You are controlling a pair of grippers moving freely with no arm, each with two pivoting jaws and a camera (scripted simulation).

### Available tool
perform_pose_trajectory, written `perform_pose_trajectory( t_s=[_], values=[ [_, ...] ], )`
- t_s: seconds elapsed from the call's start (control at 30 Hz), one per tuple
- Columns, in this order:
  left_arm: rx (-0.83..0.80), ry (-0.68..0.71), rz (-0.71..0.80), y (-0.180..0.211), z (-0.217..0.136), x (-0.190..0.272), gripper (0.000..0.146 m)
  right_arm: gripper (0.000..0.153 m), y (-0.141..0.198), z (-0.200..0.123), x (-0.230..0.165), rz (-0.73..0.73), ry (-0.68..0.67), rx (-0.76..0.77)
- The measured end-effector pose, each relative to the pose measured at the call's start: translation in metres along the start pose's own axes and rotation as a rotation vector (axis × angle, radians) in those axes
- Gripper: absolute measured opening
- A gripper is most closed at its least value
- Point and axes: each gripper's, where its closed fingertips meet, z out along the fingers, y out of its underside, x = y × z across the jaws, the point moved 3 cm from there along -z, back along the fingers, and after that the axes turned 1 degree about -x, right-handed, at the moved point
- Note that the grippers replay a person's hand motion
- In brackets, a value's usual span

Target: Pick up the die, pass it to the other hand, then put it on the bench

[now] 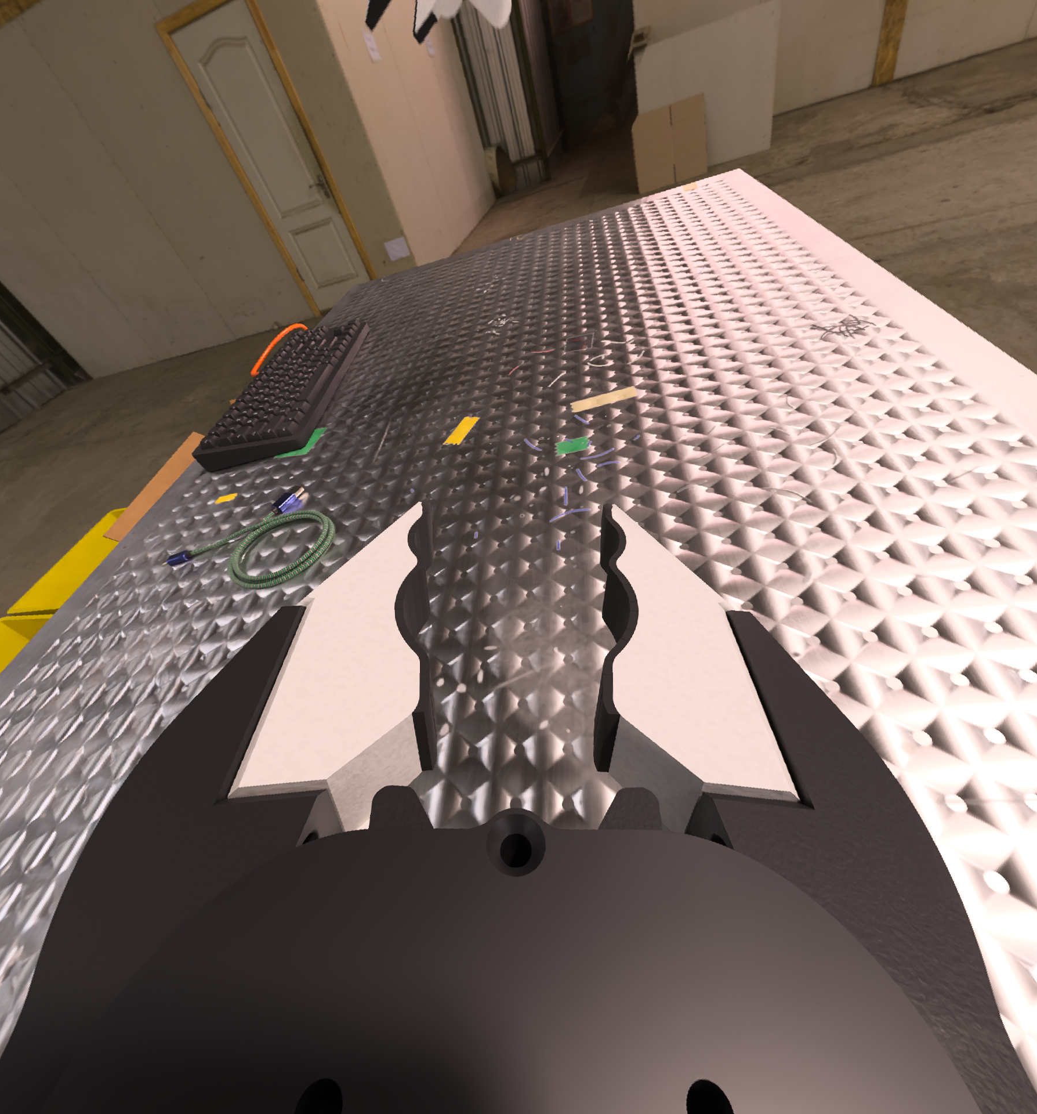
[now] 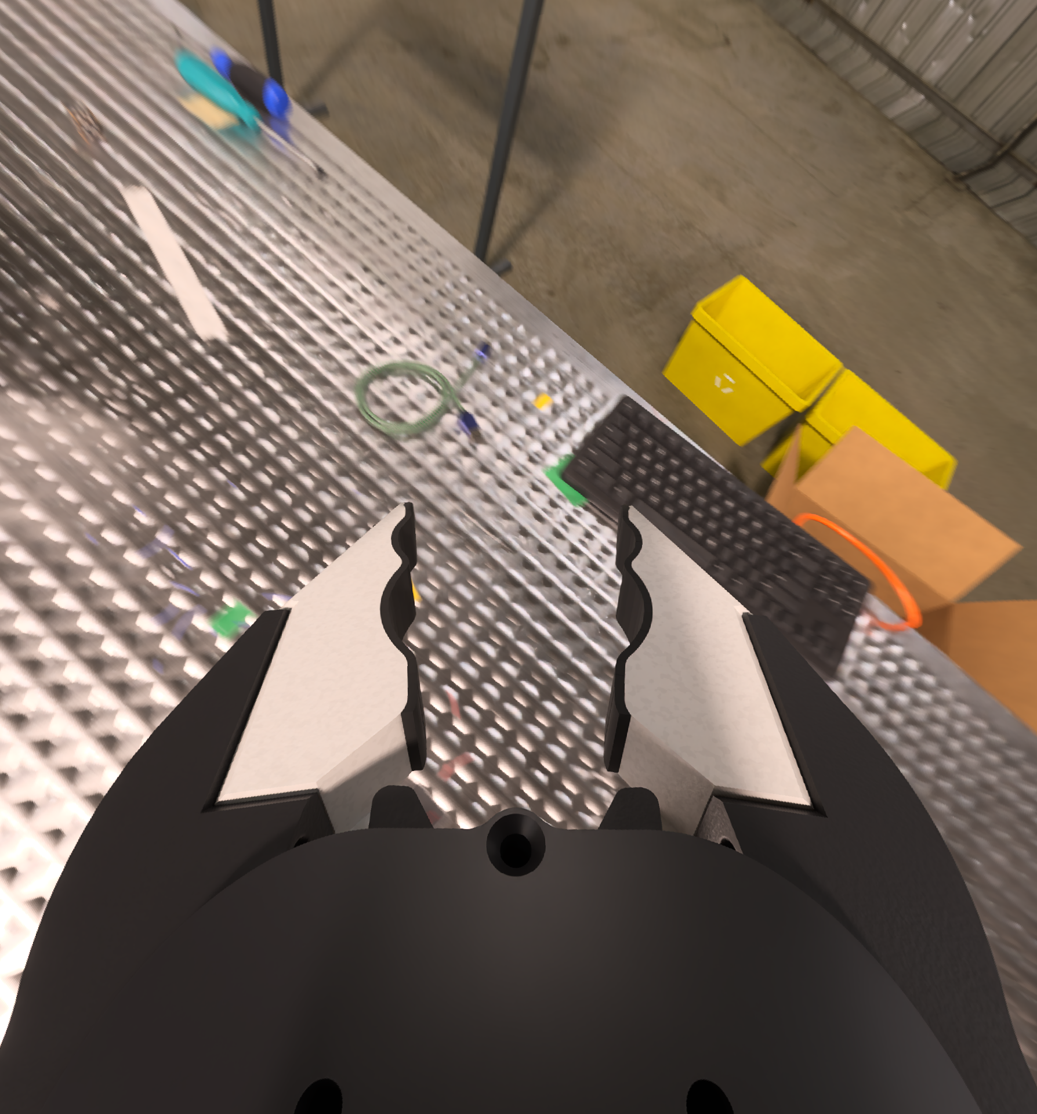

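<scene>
No die shows in either view. My left gripper (image 1: 513,512) is open and empty, held above the embossed metal bench (image 1: 775,482), pointing along its length. My right gripper (image 2: 515,517) is open and empty too, above the same bench (image 2: 112,422), pointing toward its edge near the keyboard. A part of the other gripper shows at the top edge of the left wrist view (image 1: 438,15), white and black, far off.
A black keyboard (image 1: 284,401) (image 2: 715,524) with an orange cable lies at the bench edge. A coiled green cable (image 1: 281,545) (image 2: 404,398) lies near it. Tape scraps dot the bench. Screwdrivers (image 2: 233,90) lie far off. Yellow bins (image 2: 751,361) and cardboard boxes (image 2: 889,524) stand on the floor.
</scene>
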Motion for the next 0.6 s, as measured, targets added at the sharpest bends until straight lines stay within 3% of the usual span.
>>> perform_pose_trajectory(
  t_s=[0.2,0.4,0.6],
  values=[
    [0.01,-0.042,-0.01,0.003,-0.036,0.002,0.058,0.074,0.0,0.079,-0.104,0.106,-0.138,0.197],
    [0.054,-0.139,-0.065,0.005,-0.086,-0.014,0.06,0.091,0.015,0.167,-0.185,0.101,-0.137,0.325],
    [-0.079,-0.373,-0.028,-0.009,-0.194,-0.065,0.072,0.1,0.016,0.202,-0.238,0.188,-0.189,0.429]
  ],
)
